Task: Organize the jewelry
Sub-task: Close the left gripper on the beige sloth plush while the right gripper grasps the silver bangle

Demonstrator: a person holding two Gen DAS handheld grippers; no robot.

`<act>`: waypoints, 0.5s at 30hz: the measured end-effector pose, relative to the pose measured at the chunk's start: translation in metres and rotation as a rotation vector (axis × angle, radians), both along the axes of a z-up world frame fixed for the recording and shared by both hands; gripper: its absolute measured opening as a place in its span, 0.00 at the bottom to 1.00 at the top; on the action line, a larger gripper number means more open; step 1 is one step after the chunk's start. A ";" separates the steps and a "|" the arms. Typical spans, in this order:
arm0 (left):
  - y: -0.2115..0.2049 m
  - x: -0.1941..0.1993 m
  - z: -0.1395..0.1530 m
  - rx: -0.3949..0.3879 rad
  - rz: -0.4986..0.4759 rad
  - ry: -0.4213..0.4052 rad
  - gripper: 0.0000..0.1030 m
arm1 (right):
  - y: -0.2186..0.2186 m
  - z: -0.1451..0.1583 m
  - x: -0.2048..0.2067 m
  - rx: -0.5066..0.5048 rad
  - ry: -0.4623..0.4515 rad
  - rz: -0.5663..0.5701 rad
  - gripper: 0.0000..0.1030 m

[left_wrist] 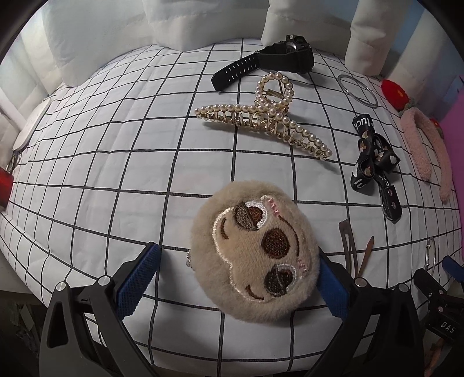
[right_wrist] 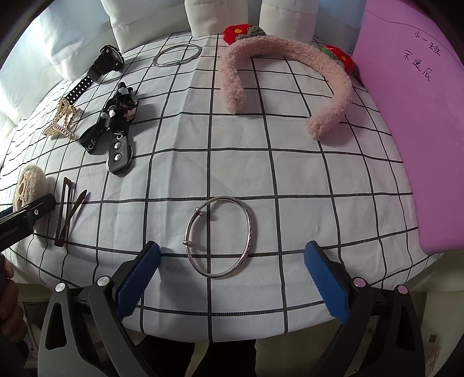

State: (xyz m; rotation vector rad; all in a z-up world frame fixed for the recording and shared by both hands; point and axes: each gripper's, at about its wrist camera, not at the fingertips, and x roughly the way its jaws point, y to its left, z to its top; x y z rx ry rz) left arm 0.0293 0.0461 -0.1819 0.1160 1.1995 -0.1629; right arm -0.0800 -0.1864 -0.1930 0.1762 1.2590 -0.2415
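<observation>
In the left wrist view my left gripper (left_wrist: 232, 278) is open, its blue pads on either side of a beige plush sloth face (left_wrist: 255, 252) that lies on the checked cloth (left_wrist: 116, 162); the right pad touches its fur. Beyond lie a pearl hair claw (left_wrist: 266, 121), a black watch (left_wrist: 269, 59) and a black ribbon bow (left_wrist: 374, 162). In the right wrist view my right gripper (right_wrist: 232, 275) is open and empty, just short of a silver bangle (right_wrist: 223, 236) on the cloth.
A pink fuzzy headband (right_wrist: 290, 75) with red flowers lies at the back, next to a purple board (right_wrist: 420, 116) on the right. A thin silver ring bangle (right_wrist: 177, 55), brown hair clips (right_wrist: 68, 211) and white cushions (right_wrist: 145, 20) are also there.
</observation>
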 end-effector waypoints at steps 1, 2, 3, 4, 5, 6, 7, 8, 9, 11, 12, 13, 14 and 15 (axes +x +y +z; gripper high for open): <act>0.000 -0.002 0.000 -0.002 -0.002 -0.010 0.95 | 0.000 0.000 0.000 -0.003 -0.005 0.003 0.92; 0.000 -0.003 0.000 -0.001 -0.005 -0.018 0.95 | 0.001 0.000 -0.001 -0.007 -0.010 0.007 0.92; -0.001 -0.006 0.000 -0.001 -0.008 -0.023 0.95 | 0.000 -0.001 -0.001 -0.008 -0.021 0.012 0.92; -0.001 -0.006 0.000 0.000 -0.008 -0.024 0.95 | 0.001 -0.001 -0.002 -0.012 -0.032 0.020 0.92; -0.001 -0.007 0.001 0.000 -0.007 -0.020 0.95 | 0.002 -0.001 -0.002 -0.016 -0.049 0.030 0.92; -0.001 -0.006 0.001 0.000 -0.006 -0.014 0.95 | 0.003 -0.001 -0.004 -0.019 -0.055 0.038 0.92; -0.001 -0.007 0.001 0.000 -0.004 -0.009 0.95 | 0.003 -0.001 -0.003 -0.017 -0.047 0.039 0.92; -0.002 -0.007 0.001 0.000 -0.002 -0.006 0.94 | 0.002 -0.001 -0.002 -0.011 -0.032 0.036 0.92; -0.002 -0.007 0.001 -0.001 0.001 -0.003 0.94 | 0.002 -0.001 0.000 -0.004 -0.019 0.035 0.91; -0.003 -0.004 0.002 -0.001 -0.004 -0.003 0.90 | 0.003 0.001 0.000 0.004 -0.015 0.042 0.90; -0.004 -0.005 0.004 -0.003 -0.014 -0.007 0.86 | 0.004 0.001 0.001 0.004 -0.015 0.042 0.90; -0.006 -0.007 0.005 -0.005 -0.026 -0.011 0.79 | 0.005 0.001 0.002 0.006 -0.019 0.042 0.89; -0.009 -0.009 0.006 -0.006 -0.038 -0.015 0.76 | 0.007 0.002 0.002 0.006 -0.024 0.048 0.86; -0.011 -0.011 0.008 -0.007 -0.048 -0.019 0.70 | 0.009 0.003 0.002 0.005 -0.029 0.061 0.80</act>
